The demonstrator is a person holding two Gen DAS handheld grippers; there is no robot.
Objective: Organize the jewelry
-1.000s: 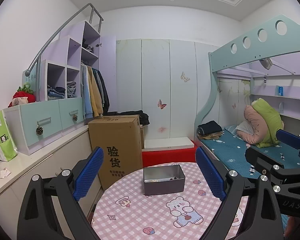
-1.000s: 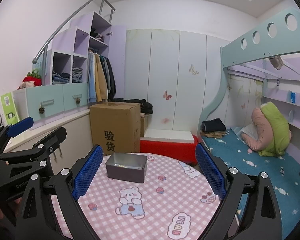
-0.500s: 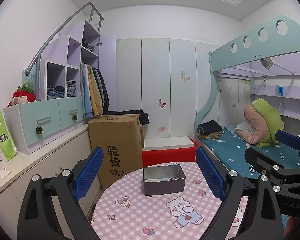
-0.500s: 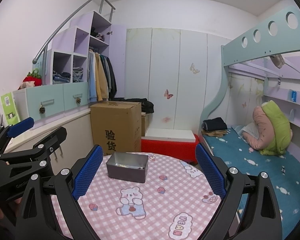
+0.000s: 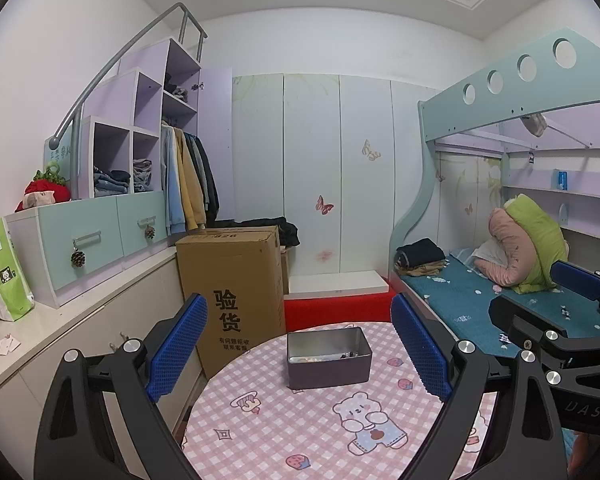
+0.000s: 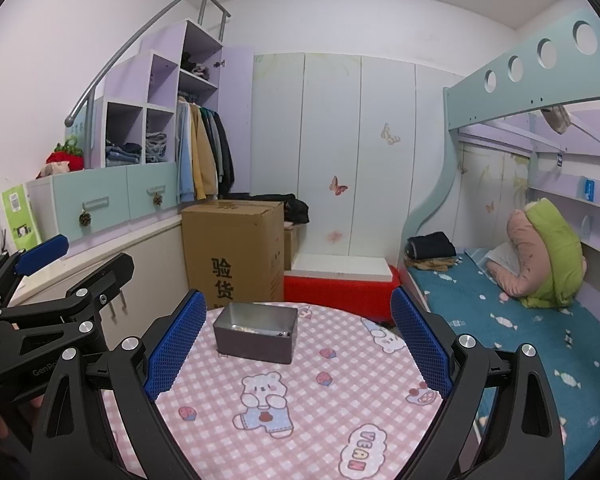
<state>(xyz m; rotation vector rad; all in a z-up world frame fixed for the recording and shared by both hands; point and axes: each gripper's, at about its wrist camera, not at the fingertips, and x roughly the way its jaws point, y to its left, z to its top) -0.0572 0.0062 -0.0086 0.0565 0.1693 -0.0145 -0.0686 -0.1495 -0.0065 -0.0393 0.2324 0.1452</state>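
A grey metal box stands open on the round table with the pink checked cloth. Small jewelry pieces lie inside it, too small to tell apart. The box also shows in the right wrist view. My left gripper is open and empty, held above the table's near side, short of the box. My right gripper is open and empty, to the right of the box. Each gripper shows at the edge of the other's view: the right one and the left one.
A tall cardboard box stands behind the table on the left. A red step lies behind. A bunk bed with a teal mattress is on the right. A white counter with drawers runs along the left wall.
Both views have shifted very slightly; the box sits a touch lower in the left wrist view. Both grippers stay open and empty.
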